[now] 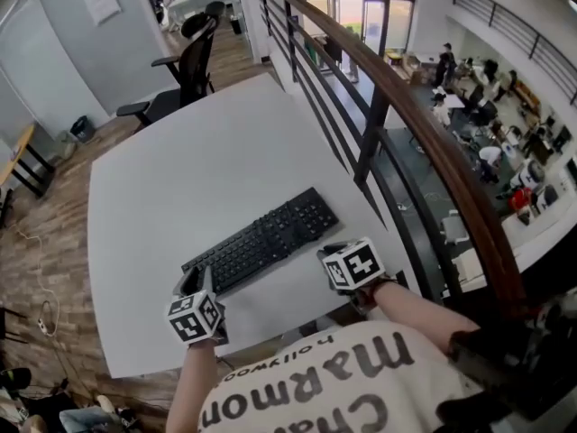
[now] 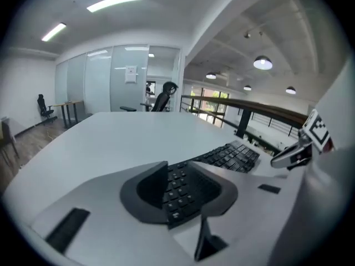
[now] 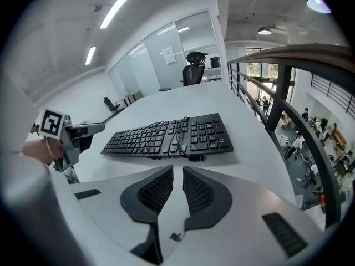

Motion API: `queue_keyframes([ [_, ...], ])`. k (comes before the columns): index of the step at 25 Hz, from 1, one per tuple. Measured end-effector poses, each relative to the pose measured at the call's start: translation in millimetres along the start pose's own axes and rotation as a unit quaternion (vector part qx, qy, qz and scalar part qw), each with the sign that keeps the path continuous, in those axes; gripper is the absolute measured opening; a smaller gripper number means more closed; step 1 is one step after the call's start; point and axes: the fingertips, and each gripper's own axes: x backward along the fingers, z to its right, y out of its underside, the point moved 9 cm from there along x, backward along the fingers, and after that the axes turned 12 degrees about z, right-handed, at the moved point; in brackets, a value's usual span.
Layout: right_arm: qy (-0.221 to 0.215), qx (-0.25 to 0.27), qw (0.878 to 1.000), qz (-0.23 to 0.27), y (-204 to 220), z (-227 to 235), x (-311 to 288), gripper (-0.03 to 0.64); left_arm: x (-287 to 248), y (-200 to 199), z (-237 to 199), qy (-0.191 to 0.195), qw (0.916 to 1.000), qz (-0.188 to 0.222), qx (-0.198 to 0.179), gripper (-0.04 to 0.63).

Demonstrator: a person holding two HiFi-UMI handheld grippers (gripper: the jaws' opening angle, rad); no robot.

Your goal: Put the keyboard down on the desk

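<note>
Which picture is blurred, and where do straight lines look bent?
Left gripper view: the keyboard close to the camera is smeared. Right gripper view: it is sharp, but the railing bows strongly. Head view: sharp, with the railing curved too.

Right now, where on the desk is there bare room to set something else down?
The whole far half of the desk, from the keyboard back to the office chair, is bare, as is the strip left of the keyboard in the head view. Crowded: the near edge, where the left gripper and right gripper sit close by the keyboard.
</note>
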Motion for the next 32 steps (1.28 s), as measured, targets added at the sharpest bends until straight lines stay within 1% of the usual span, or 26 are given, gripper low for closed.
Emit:
queue_keyframes([
  [1, -0.001, -0.006, 1.0, 0.005, 1, 3, 2, 0.072, 9, 1, 10, 0.011, 0.9997, 0.019, 0.013, 0.072],
  [2, -0.002, -0.013, 1.0, 0.008, 2, 6, 3, 0.072, 19, 5, 21, 0.024, 0.999, 0.031, 0.023, 0.041],
  [4, -0.008, -0.032, 0.999, 0.01, 7, 10, 6, 0.072, 38, 16, 39, 0.044, 0.998, 0.032, 0.032, 0.031],
  [6, -0.026, -0.06, 0.998, 0.005, 10, 11, 7, 0.072, 57, 28, 53, 0.056, 0.9976, 0.014, 0.038, 0.031],
  [9, -0.06, -0.106, 0.992, -0.011, 14, 6, 8, 0.072, 81, 40, 67, 0.061, 0.9954, 0.004, 0.073, 0.031],
  [11, -0.078, -0.118, 0.99, -0.023, 18, 0, 9, 0.067, 93, 47, 75, 0.066, 0.9938, 0.005, 0.09, 0.028],
  [15, -0.094, -0.093, 0.991, -0.029, 24, -6, 14, 0.064, 110, 61, 88, 0.063, 0.9937, -0.004, 0.093, 0.028],
  [21, -0.103, -0.088, 0.99, -0.032, 27, -1, 22, 0.057, 134, 79, 90, 0.023, 0.9939, -0.008, 0.108, 0.025],
  [25, -0.105, -0.071, 0.991, -0.037, 30, 1, 27, 0.053, 147, 83, 98, 0.015, 0.9932, -0.008, 0.115, 0.025],
  [28, -0.109, -0.052, 0.992, -0.032, 32, 0, 34, 0.051, 156, 93, 103, 0.015, 0.9929, -0.009, 0.117, 0.025],
  [32, -0.109, -0.019, 0.993, -0.03, 37, -1, 44, 0.049, 164, 101, 105, 0.001, 0.9925, -0.005, 0.122, 0.025],
])
